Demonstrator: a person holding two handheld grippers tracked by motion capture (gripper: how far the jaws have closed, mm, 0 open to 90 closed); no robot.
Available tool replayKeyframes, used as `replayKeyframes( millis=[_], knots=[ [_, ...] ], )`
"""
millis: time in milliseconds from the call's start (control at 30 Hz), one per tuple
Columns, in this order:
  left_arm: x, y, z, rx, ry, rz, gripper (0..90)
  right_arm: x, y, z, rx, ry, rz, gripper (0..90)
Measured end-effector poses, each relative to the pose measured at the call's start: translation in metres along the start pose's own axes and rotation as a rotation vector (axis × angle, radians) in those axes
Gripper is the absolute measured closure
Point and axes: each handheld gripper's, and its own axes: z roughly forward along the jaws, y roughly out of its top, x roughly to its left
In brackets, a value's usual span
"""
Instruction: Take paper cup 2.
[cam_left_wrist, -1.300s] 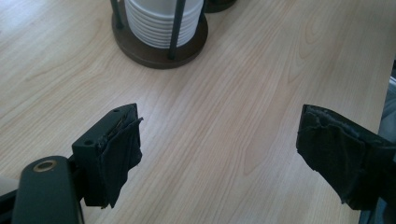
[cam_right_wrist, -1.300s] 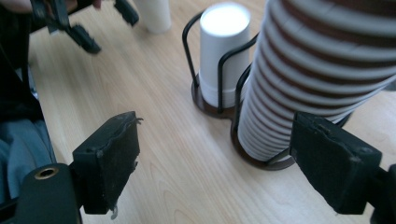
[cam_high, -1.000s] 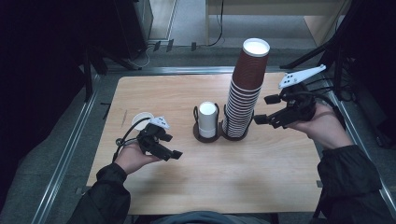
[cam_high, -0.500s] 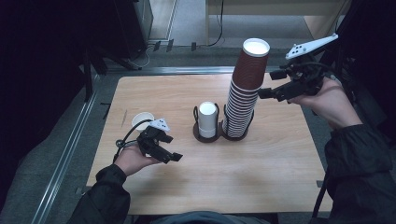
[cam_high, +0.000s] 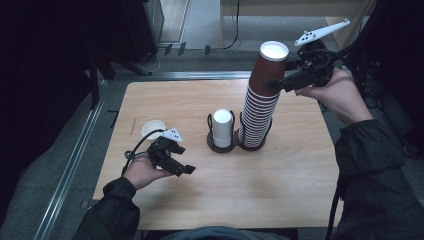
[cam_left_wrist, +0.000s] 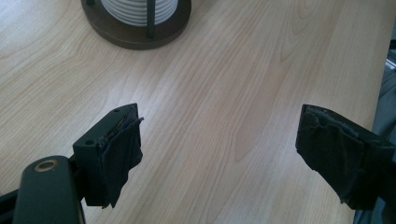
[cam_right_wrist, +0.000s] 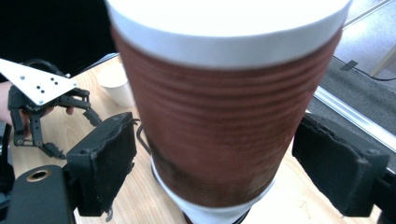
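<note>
**Top Cup Bracketed, Tall Stack Ready to Tip**

While the right gripper (cam_high: 278, 83) sits level with the top cup (cam_high: 270, 64) of the tall stack of brown cups (cam_high: 259, 107), its fingers (cam_right_wrist: 103, 161) stand apart, one on each side of that cup and clear of its ribbed wall. Nothing is clamped yet. The stack rises from the right ring of a dark holder (cam_high: 235, 144) near the middle of the surface (cam_high: 280, 190); a short white cup stack (cam_high: 222, 127) fills the ring just to the left of the tall stack.

Well to the left of the tall stack and nearer the person, the left gripper (cam_high: 186, 170) hovers low over bare wood with its fingers (cam_left_wrist: 119, 151) apart and empty. A single white cup (cam_high: 152, 129) stands beyond it.

The risks, as I judge them:

- The stack is tall and narrow, so a sideways push from one finger closing first could lean it or tip it out of the holder.
- Nested cups cling; a straight lift may bring up several cups, or drag the whole column.
- A hard squeeze could crush the thin paper rim.
- With the left gripper well away from the stack, nothing steadies the lower cups.
</note>
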Motion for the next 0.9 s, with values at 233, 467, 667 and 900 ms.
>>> replayKeyframes(
  millis=[233, 467, 667, 900],
  knots=[
    [-0.002, 0.001, 0.001, 0.001, -0.003, 0.016, 14.2, -0.001, 0.012, 0.005, -0.026, -0.003, -0.004, 13.5],
    [-0.003, 0.001, 0.001, -0.007, 0.0, 0.021, 14.5, -0.001, 0.019, 0.01, -0.036, 0.003, -0.015, 15.1],
    [-0.002, 0.0, 0.002, -0.005, -0.001, 0.021, 14.5, 0.0, 0.019, 0.011, -0.041, -0.006, -0.042, 16.1],
    [-0.003, 0.001, -0.001, -0.02, 0.011, 0.032, 15.4, 0.003, 0.024, 0.005, -0.069, -0.021, -0.061, 17.5]
  ],
)
